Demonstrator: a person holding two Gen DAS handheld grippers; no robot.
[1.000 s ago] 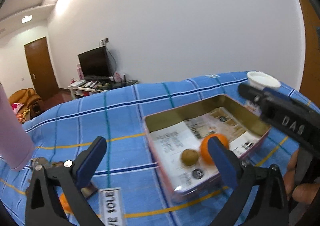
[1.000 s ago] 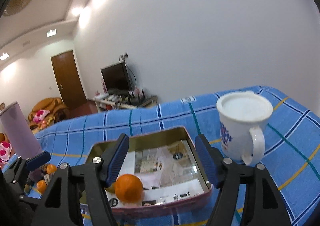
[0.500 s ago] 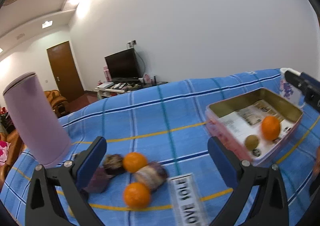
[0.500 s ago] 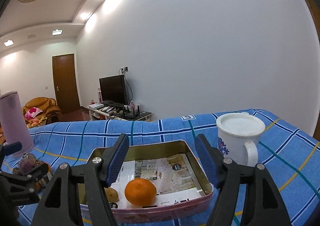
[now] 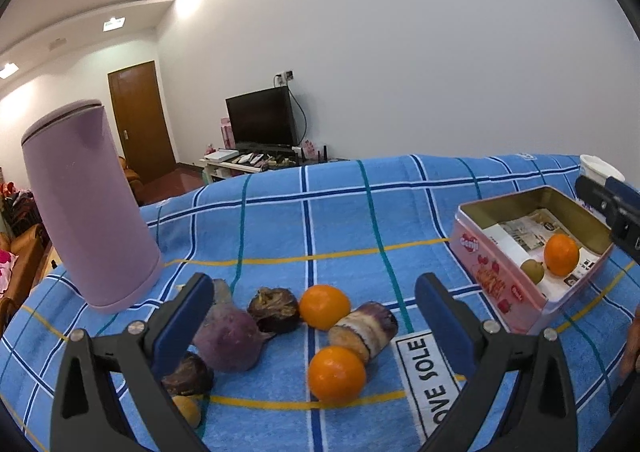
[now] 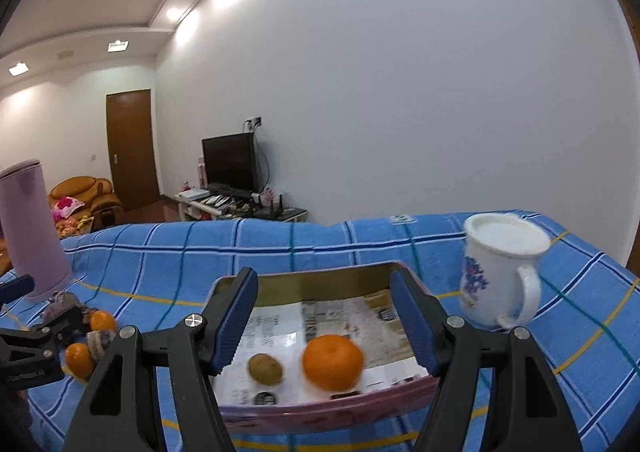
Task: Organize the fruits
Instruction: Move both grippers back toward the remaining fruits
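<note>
2 low wrist views, shared tin (image 5: 532, 248)

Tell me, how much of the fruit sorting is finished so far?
Early days. One orange and a small brown kiwi-like fruit already lie in the pink metal tin. Nothing is in hand: the left gripper and right gripper are both open and empty. Two oranges and several purplish pieces remain on the blue checked cloth.

Bare cloth (image 5: 340, 228) lies between the fruits (image 5: 320, 328) and the tin (image 5: 500, 292). A flask (image 5: 88, 208) stands close behind the fruits, and a mug (image 6: 500, 272) beside the tin.
</note>
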